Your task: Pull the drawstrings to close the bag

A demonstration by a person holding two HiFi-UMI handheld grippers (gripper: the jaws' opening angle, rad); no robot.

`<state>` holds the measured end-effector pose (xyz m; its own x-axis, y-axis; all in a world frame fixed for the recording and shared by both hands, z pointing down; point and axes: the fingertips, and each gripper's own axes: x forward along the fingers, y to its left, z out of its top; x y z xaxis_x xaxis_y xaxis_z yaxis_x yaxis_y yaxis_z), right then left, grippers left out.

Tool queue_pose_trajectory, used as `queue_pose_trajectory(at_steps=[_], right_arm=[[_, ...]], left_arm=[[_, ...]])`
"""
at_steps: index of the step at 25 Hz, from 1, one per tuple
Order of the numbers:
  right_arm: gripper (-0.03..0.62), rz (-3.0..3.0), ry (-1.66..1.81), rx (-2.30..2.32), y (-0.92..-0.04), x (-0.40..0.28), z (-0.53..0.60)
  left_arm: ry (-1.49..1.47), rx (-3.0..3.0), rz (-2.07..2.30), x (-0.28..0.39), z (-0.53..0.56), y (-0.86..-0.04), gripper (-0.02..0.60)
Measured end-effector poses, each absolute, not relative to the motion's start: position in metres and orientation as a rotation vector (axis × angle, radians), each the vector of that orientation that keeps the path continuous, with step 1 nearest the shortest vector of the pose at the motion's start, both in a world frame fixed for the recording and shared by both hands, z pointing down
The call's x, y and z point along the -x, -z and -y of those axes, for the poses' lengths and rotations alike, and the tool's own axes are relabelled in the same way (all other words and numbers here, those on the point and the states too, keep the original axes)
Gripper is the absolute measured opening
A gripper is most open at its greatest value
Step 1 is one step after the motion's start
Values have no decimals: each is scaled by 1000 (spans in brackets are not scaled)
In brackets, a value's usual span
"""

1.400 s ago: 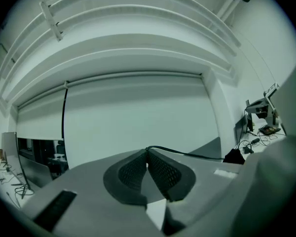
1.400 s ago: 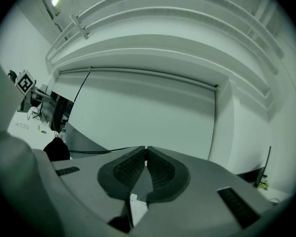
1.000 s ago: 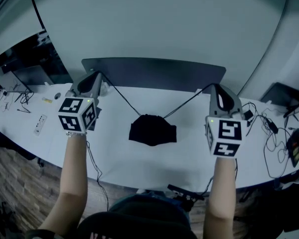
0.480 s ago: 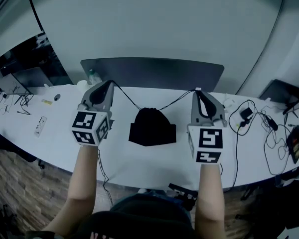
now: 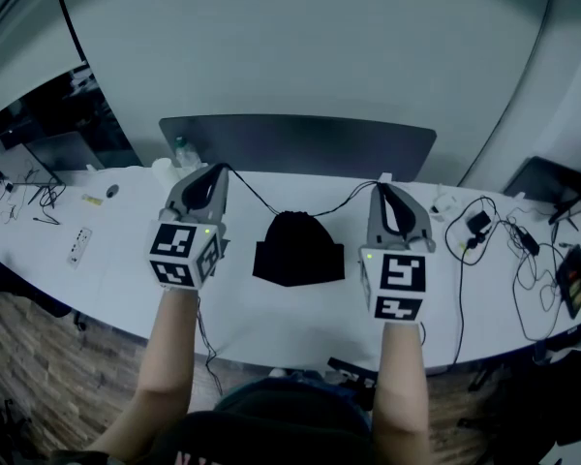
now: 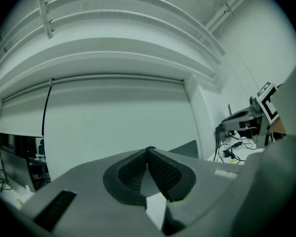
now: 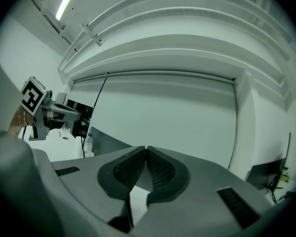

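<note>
**Both cords pinched, bag between**

The left gripper (image 5: 222, 169) is clamped on the left drawstring (image 5: 253, 193) and the right gripper (image 5: 381, 184) on the right drawstring (image 5: 348, 200). They flank the black bag (image 5: 298, 251) on the table (image 5: 271, 320), probably so that outward pulls cinch its far mouth.

The bag (image 5: 297, 250) is lying on the table (image 5: 271, 318), sitting between the left gripper (image 5: 221, 170) and the right gripper (image 5: 382, 186), with its drawstrings (image 5: 252, 194) running up to their tips.

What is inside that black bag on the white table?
Nothing inside shows. The black bag is opaque cloth, and its mouth is gathered at the top, where the drawstrings lead out to either side. Whether it holds anything cannot be told.
</note>
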<state>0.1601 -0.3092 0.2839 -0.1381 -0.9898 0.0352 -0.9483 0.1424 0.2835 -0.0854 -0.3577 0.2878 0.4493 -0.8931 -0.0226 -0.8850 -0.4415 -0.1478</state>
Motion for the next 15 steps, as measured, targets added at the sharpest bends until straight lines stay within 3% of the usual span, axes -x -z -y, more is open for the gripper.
queue_pose_trajectory(at_steps=[15], right_arm=[[6,2209,264,-1913,-290,-154,302]], left_arm=[[78,2541,-1578,91,350,-286,9]])
